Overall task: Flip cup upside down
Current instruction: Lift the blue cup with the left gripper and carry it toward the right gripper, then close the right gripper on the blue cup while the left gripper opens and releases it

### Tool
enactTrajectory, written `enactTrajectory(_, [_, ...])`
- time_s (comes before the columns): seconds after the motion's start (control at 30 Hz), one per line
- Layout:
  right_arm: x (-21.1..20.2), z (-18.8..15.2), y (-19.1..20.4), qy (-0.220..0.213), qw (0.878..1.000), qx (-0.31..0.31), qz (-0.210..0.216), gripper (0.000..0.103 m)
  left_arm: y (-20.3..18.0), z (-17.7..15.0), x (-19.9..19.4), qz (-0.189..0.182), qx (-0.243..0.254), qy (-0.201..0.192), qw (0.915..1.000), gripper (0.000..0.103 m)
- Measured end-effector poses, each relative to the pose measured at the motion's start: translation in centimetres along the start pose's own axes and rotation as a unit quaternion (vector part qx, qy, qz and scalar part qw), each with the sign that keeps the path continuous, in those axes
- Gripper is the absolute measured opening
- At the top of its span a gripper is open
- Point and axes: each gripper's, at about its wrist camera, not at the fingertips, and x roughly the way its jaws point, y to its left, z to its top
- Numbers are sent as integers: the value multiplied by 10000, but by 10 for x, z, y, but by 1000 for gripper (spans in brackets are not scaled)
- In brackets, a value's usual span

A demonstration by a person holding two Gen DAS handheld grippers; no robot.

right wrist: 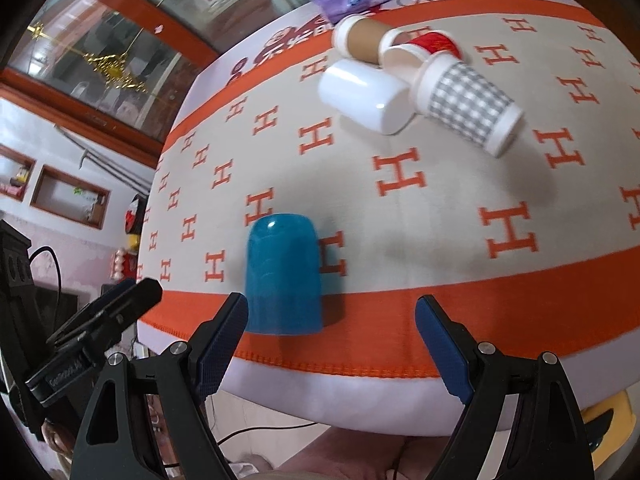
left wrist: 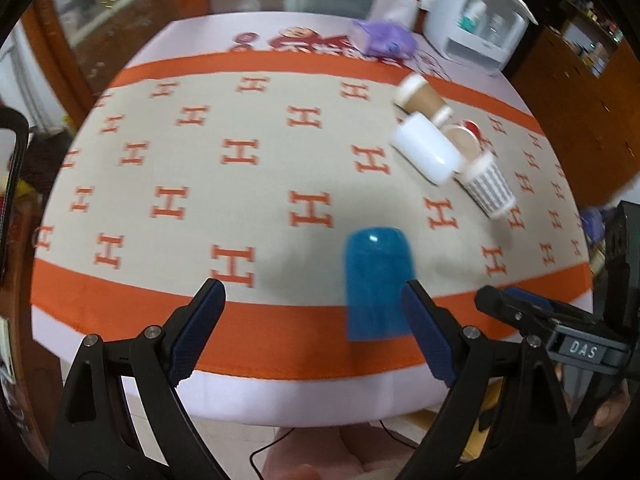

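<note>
My left gripper (left wrist: 314, 312): jaws spread wide and holding nothing, poised over the near table edge, with the cup just ahead of the right-hand finger.
My right gripper (right wrist: 328, 330): jaws likewise apart and empty, the cup just beyond the left-hand finger, so neither tool touches it.
Translucent blue plastic cup (left wrist: 378, 284): standing on the orange border of the cloth near the front edge, closed rounded end up, mouth down; by my reading the flip is already done and both tools sit clear to leave it steady.
Orange-and-beige tablecloth patterned with H letters (right wrist: 440, 200): flat under the cup, giving the rim an even seat.
White plastic cup (right wrist: 366, 94), grey-checked paper cup (right wrist: 466, 106), brown paper cup (right wrist: 360, 38), red-and-white paper cup (right wrist: 424, 46): lying tipped in a cluster well apart, farther back to the right.
Purple packet (left wrist: 386, 38), white countertop appliance (left wrist: 474, 24): at the far edge.
</note>
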Motion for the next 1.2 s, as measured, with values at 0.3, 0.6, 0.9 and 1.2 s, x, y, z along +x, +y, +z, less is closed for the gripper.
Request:
enactTrajectory(0.3, [44, 15, 20, 259, 9991, -212, 251, 87, 32, -14, 27, 143, -324, 171, 9992, 70])
enactTrajectory(0.6, [101, 39, 26, 521, 9978, -300, 278, 87, 41, -27, 55, 134, -515, 378, 9979, 69])
enactTrajectory(0.9, [140, 49, 29, 884, 9944, -309, 489, 78, 46, -30, 63, 131, -605, 434, 9971, 69])
enactTrajectory(1.2, [129, 43, 36, 812, 9929, -461, 739, 69, 45, -32, 68, 75, -610, 508, 9968, 69])
